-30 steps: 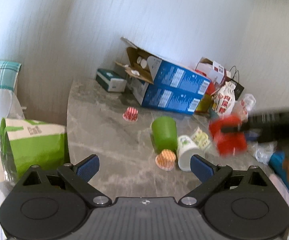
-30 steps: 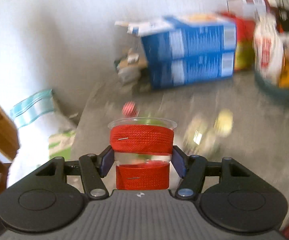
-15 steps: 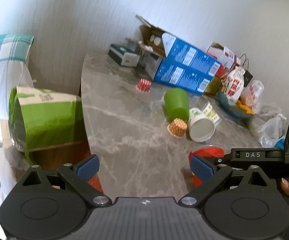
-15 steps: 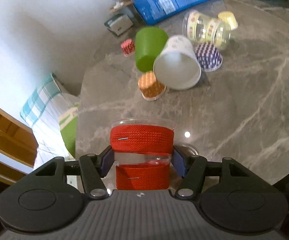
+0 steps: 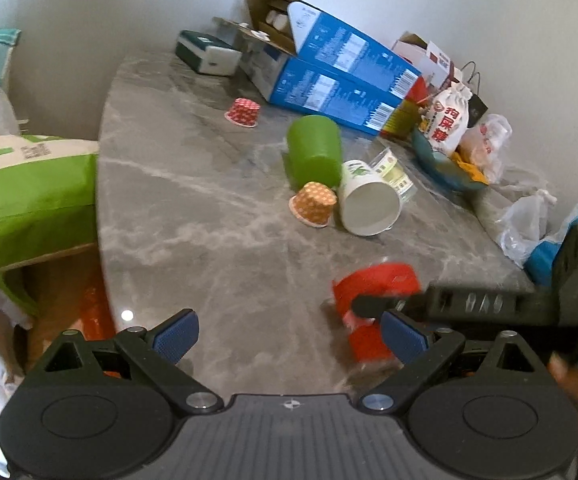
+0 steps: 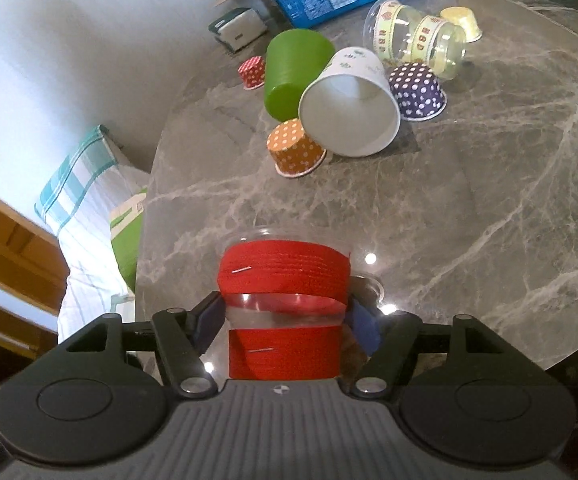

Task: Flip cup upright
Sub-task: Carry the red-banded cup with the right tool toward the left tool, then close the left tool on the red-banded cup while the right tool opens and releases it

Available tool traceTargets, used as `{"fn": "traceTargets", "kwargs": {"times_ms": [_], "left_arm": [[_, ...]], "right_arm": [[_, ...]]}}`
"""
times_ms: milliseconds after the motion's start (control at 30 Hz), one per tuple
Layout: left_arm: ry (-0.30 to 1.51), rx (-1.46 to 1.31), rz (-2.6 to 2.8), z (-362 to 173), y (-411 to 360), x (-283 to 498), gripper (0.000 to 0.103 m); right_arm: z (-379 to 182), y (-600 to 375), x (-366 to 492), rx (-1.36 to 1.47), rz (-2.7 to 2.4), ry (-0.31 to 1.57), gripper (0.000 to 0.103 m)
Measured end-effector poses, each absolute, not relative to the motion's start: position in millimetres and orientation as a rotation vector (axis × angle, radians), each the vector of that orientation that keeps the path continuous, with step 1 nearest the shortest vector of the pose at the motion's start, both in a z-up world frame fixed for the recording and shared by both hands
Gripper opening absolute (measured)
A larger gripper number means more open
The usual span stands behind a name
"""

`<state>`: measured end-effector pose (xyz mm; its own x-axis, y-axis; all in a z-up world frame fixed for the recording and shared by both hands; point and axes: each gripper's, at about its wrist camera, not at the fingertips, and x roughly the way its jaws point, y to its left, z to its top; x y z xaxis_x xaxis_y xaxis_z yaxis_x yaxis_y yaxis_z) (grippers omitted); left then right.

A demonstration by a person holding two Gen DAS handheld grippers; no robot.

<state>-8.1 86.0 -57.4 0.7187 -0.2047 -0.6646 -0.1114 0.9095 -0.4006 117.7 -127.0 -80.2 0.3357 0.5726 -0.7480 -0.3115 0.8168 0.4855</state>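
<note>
A clear plastic cup with two red bands (image 6: 283,304) sits between my right gripper's fingers (image 6: 285,318), which are closed on its sides, low over the marble table (image 6: 469,208). The same cup (image 5: 373,304) shows in the left wrist view, tilted, with the right gripper's finger (image 5: 377,304) across it. My left gripper (image 5: 289,332) is open and empty, just beside that cup. A white paper cup (image 6: 351,110), a green cup (image 6: 295,70) and a clear banded cup (image 6: 415,36) lie on their sides farther back.
Small dotted paper cups, orange (image 6: 295,148), purple (image 6: 417,90) and red (image 6: 252,72), stand mouth down. Blue boxes (image 5: 341,76), bags and a bowl of snacks (image 5: 449,148) crowd the back. A green bag (image 5: 33,196) stands off the table's left edge.
My right gripper has carried the red-banded cup down from the air to just above the near part of the table, tilting it. My left gripper has drawn back and stayed open.
</note>
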Motion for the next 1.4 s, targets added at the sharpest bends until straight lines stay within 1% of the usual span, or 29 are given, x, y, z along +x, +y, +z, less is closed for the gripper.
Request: {"fn": "traceTargets", "kwargs": {"times_ms": [133, 167, 333, 433, 567, 867, 933, 1067, 1300, 1400], "left_arm": [[0.809, -0.437, -0.072, -47.7, 76.9, 15.5, 0.098], [0.825, -0.425, -0.069, -46.4, 72.2, 21.8, 0.097], [0.919, -0.403, -0.094, -43.9, 53.8, 52.7, 0.096], [1.0, -0.394, -0.111, -47.4, 42.0, 69.3, 0.096], [1.064, -0.394, -0.081, -54.2, 31.0, 81.4, 0.096], [1.112, -0.432, -0.076, -57.7, 12.4, 94.9, 0.095], [1.123, -0.427, -0.081, -58.7, 7.1, 97.1, 0.092], [1.132, -0.404, -0.093, -60.1, 0.8, 99.7, 0.089], [1.136, -0.406, -0.109, -62.2, -2.2, 103.6, 0.078], [1.141, -0.415, -0.119, -62.5, -2.7, 105.1, 0.077]], "right_arm": [[-85.5, -129.8, 113.8, 0.271, 0.616, 1.077, 0.069], [-85.6, -130.1, 112.5, 0.266, 0.624, 1.072, 0.069], [-85.6, -131.0, 105.5, 0.215, 0.647, 1.035, 0.069], [-84.7, -130.6, 101.3, 0.176, 0.659, 1.009, 0.069], [-84.3, -132.6, 97.6, 0.151, 0.677, 0.983, 0.069], [-86.6, -139.0, 97.9, 0.171, 0.719, 0.969, 0.068], [-87.3, -140.4, 97.6, 0.178, 0.726, 0.969, 0.068], [-86.9, -142.8, 97.8, 0.173, 0.723, 0.963, 0.067], [-87.9, -145.3, 98.5, 0.177, 0.736, 0.961, 0.066], [-87.3, -144.8, 97.5, 0.175, 0.735, 0.96, 0.066]]}}
